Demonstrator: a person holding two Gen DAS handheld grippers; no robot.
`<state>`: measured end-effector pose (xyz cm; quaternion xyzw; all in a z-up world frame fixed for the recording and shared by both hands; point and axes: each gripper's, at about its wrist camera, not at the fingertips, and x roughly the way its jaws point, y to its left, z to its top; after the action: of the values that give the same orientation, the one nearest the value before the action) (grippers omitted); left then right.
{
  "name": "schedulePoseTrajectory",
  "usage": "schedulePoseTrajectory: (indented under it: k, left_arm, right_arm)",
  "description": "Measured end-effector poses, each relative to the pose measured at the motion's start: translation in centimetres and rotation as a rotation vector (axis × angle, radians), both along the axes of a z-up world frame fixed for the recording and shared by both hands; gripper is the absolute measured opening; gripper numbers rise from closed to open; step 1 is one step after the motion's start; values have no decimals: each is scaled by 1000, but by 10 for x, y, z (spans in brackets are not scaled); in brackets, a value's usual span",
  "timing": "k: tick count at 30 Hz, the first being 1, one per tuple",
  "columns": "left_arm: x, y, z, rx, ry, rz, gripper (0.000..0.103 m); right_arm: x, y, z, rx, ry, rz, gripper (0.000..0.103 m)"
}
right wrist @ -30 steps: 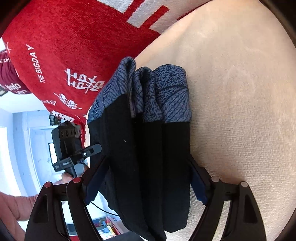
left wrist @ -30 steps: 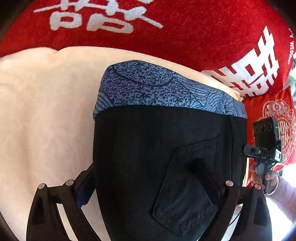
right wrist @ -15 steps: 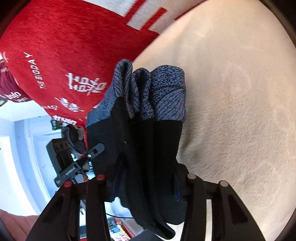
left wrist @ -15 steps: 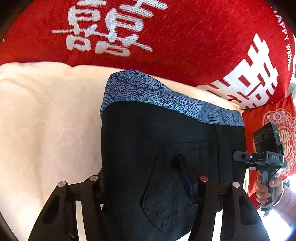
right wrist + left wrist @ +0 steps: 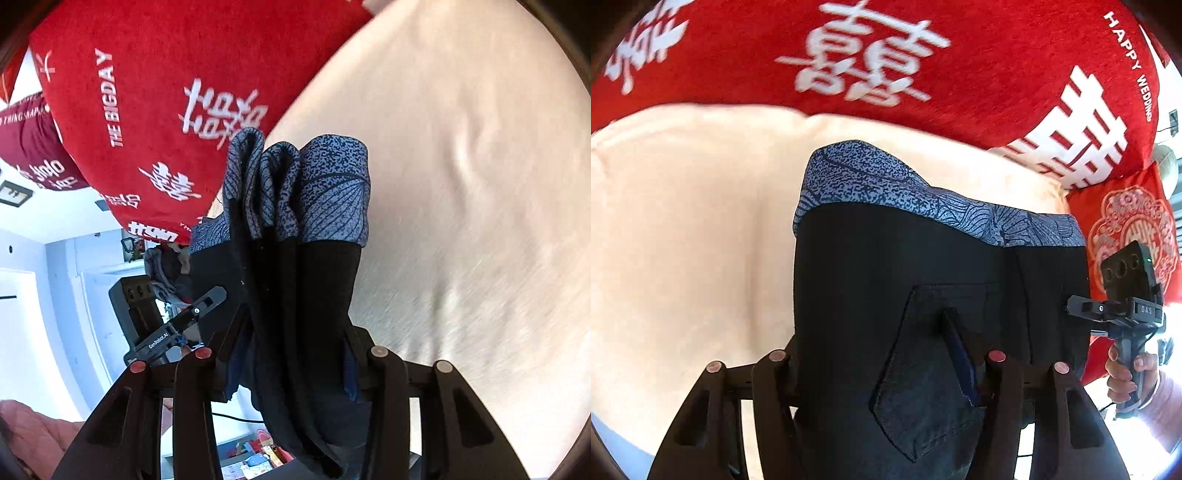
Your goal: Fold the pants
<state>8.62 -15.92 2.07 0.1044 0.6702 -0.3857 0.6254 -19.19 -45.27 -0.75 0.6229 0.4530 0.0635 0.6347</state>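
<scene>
The black pants (image 5: 886, 280) have a blue patterned waistband (image 5: 923, 195) and a back pocket (image 5: 931, 369). They are folded into a thick stack and lifted over the cream bed surface (image 5: 683, 240). My left gripper (image 5: 882, 354) is shut on the stack near the pocket. In the right wrist view the folded layers (image 5: 295, 295) hang edge-on, with the waistband (image 5: 314, 184) at the far end. My right gripper (image 5: 291, 354) is shut on them. Each gripper shows in the other's view: the right one (image 5: 1126, 295), the left one (image 5: 166, 325).
A large red blanket with white characters (image 5: 886, 55) lies behind the pants and shows in the right wrist view (image 5: 147, 110). A red cushion (image 5: 1126, 229) sits at the far right. White room walls and a door (image 5: 44, 295) lie beyond the bed edge.
Both grippers have closed from wide open onto the folded pants. The stack has since risen and drawn back from the red blanket.
</scene>
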Motion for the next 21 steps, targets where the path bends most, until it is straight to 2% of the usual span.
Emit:
schedulePoseTrajectory:
  k: [3,4,5,7,8,10,12,13,17,21]
  left_arm:
    - [1,23,-28,37,-12,4,65]
    - [1,27,-38,54,-11,6,69]
    - [1,33,-48,64,-8,13,81]
    - [5,43,-58,49,-31,39,96]
    - [7,45,-60,56,-36,44,99]
    - [7,46,-59,63,-43,51,99]
    - [4,43,-54,94,-72,54,99]
    - [1,42,-47,130,-110,60,99]
    - [-9,38,-25,248,-238,67,99]
    - [-22,44,2,243,-274,77,99]
  right_arm:
    - [-4,21,-18,-26,21,18,46]
    - [-4,26,-25,-40,39,28,47]
    - [-5,32,-33,-66,62,46,50]
    - [-3,36,-37,-130,70,59,57]
    - [-4,36,-39,-146,83,55,62]
    - [-2,37,-37,-172,118,55,69]
    - [-1,40,-28,-230,153,68,72]
    - [0,41,-23,-264,182,75,77]
    - [0,46,-1,-405,309,91,81]
    - [-10,54,19,-503,392,112,85]
